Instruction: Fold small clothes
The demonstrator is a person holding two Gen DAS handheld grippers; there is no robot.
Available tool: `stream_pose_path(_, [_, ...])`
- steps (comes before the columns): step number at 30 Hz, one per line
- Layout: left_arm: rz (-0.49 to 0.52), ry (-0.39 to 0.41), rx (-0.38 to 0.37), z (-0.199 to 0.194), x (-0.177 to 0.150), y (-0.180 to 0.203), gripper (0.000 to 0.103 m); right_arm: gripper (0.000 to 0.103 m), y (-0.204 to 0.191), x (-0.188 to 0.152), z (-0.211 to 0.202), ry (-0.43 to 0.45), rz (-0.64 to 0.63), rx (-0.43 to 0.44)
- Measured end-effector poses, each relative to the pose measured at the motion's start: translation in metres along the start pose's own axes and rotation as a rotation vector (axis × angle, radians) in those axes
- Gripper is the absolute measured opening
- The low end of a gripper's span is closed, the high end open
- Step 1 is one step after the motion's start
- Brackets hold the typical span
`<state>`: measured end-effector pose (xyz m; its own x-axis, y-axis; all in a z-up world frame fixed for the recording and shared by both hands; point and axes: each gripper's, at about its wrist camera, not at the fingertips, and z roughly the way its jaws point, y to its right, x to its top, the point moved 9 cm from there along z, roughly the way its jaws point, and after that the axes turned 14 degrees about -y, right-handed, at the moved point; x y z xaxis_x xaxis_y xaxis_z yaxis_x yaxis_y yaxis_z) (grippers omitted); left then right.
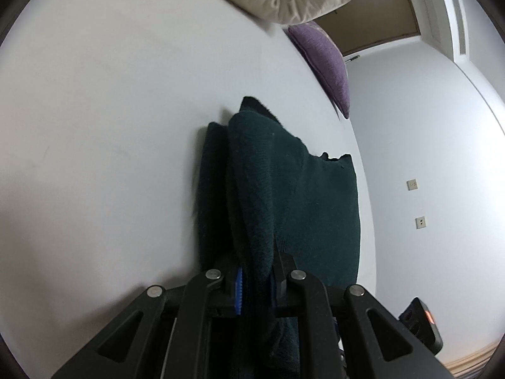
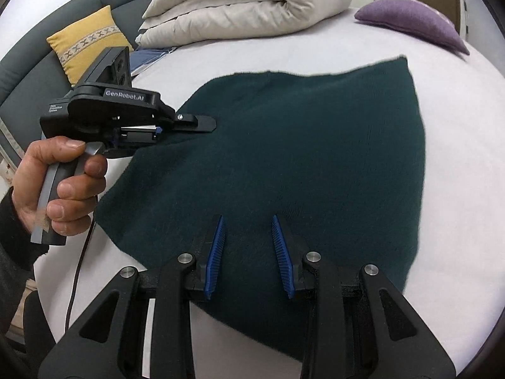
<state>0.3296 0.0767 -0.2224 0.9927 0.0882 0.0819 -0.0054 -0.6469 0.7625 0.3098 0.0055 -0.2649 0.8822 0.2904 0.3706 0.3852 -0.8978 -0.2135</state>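
In the right wrist view, at the far left, a yellow cushion [image 2: 90,36] leans against a grey padded headboard [image 2: 47,31]; below it a person's left hand [image 2: 60,183] grips the handle of the left gripper [image 2: 202,124], whose black body points right with its tip on the near-left edge of the dark green knitted garment [image 2: 300,158]; from this side its jaws look together, and the left wrist view confirms they are clamped on a bunched fold of that cloth; a black cable [image 2: 77,271] hangs from the handle. Behind, in the middle, a rolled cream duvet [image 2: 252,3] lies on the bed [image 2: 457,189], with a strip of blue fabric [image 2: 148,58] just beside its left end; the garment is spread flat across the middle of the white sheet, one edge pulled up at the left. At the bottom centre the right gripper [image 2: 249,252] hangs over the near part of the garment, its blue-padded jaws apart with cloth seen between them; whether the pads touch the cloth I cannot tell. At the far right a purple cushion [image 2: 416,22] rests near the bed's edge, well apart from the garment.
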Motion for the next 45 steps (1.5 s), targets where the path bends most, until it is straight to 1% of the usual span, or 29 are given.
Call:
stream_pose_path(2, [0.022,0.024,0.06,-0.012,-0.004,0.005,0.018,0.031,-0.01,-0.001,0.001,-0.008,-0.012,-0.004])
stream_pose_path(3, [0.029,0.046,0.104,-0.02,-0.005,0.006,0.02,0.031,-0.009,-0.003,-0.004,-0.01,-0.002,0.017])
stream_pose_path(4, [0.035,0.085,0.174,-0.031,-0.005,0.008,0.021,0.031,-0.01,0.001,-0.009,-0.005,0.008,0.035])
stream_pose_path(6, [0.078,0.176,0.284,-0.055,-0.008,0.021,0.021,0.031,0.001,0.003,-0.033,0.047,0.053,0.081])
stream_pose_path(8, [0.157,0.222,0.347,-0.065,-0.018,0.045,0.021,0.031,0.022,0.005,-0.055,0.102,0.126,0.143])
stream_pose_path(10, [0.266,0.222,0.408,-0.057,-0.031,0.071,0.021,0.032,0.042,0.007,-0.068,0.136,0.196,0.204])
stream_pose_path(12, [0.338,0.203,0.462,-0.043,-0.042,0.083,0.021,0.033,0.057,0.006,-0.068,0.129,0.249,0.256])
stream_pose_path(13, [0.353,0.178,0.51,-0.029,-0.045,0.079,0.021,0.033,0.061,0.002,-0.064,0.11,0.271,0.29])
stream_pose_path(14, [0.351,0.157,0.543,-0.022,-0.047,0.072,0.021,0.033,0.066,-0.006,-0.051,0.062,0.297,0.346])
stream_pose_path(15, [0.326,0.12,0.574,-0.008,-0.047,0.056,0.021,0.032,0.069,-0.012,-0.038,0.023,0.318,0.373])
stream_pose_path(16, [0.311,0.11,0.586,0.001,-0.046,0.046,0.017,0.031,0.07,-0.014,-0.029,0.003,0.326,0.398])
stream_pose_path(17, [0.317,0.123,0.584,0.002,-0.047,0.039,0.016,0.031,0.068,-0.022,-0.021,-0.023,0.34,0.443])
stream_pose_path(18, [0.333,0.142,0.574,-0.001,-0.049,0.036,0.016,0.03,0.069,-0.027,-0.021,-0.028,0.344,0.456])
stream_pose_path(20, [0.337,0.141,0.57,-0.004,-0.05,0.035,0.016,0.031,0.064,-0.034,-0.028,-0.02,0.326,0.479])
stream_pose_path(22, [0.344,0.137,0.571,-0.004,-0.049,0.032,0.015,0.033,0.057,-0.037,-0.035,0.004,0.308,0.547])
stream_pose_path(24, [0.336,0.13,0.559,-0.007,-0.049,0.027,0.015,0.033,0.065,-0.046,-0.036,0.008,0.334,0.61])
stream_pose_path(26, [0.334,0.124,0.553,-0.01,-0.05,0.023,0.015,0.032,0.079,-0.066,-0.015,-0.057,0.337,0.549])
stream_pose_path(27, [0.338,0.126,0.554,-0.009,-0.05,0.021,0.015,0.029,0.077,-0.067,-0.012,-0.068,0.319,0.549])
stream_pose_path(30, [0.338,0.133,0.537,-0.009,-0.056,0.022,0.015,0.029,0.079,-0.066,-0.024,-0.09,0.293,0.541])
stream_pose_path(31, [0.331,0.135,0.528,0.002,-0.053,0.03,0.015,0.031,0.08,-0.059,-0.031,-0.082,0.293,0.539])
stream_pose_path(32, [0.325,0.135,0.52,0.005,-0.051,0.03,0.015,0.033,0.082,-0.038,-0.044,-0.029,0.292,0.55])
stream_pose_path(33, [0.321,0.135,0.516,0.005,-0.051,0.03,0.015,0.033,0.087,-0.026,-0.055,0.008,0.297,0.562])
stream_pose_path(36, [0.33,0.133,0.527,0.007,-0.052,0.031,0.015,0.034,0.113,0.014,-0.073,0.083,0.37,0.59])
stream_pose_path(38, [0.332,0.128,0.523,0.008,-0.05,0.032,0.015,0.034,0.122,0.043,-0.066,0.069,0.377,0.611])
stream_pose_path(39, [0.331,0.122,0.514,0.008,-0.049,0.033,0.015,0.041,0.125,0.053,-0.057,0.042,0.393,0.614])
stream_pose_path(40, [0.328,0.116,0.502,0.007,-0.048,0.032,0.015,0.051,0.135,0.062,-0.039,-0.005,0.435,0.588])
stream_pose_path(41, [0.324,0.111,0.493,0.007,-0.047,0.031,0.015,0.051,0.144,0.069,-0.024,-0.036,0.473,0.587])
stream_pose_path(43, [0.312,0.102,0.465,0.007,-0.046,0.029,0.015,0.048,0.157,0.086,-0.005,-0.032,0.53,0.605])
stream_pose_path(45, [0.309,0.098,0.464,0.007,-0.045,0.029,0.015,0.048,0.179,0.09,0.006,-0.011,0.535,0.486])
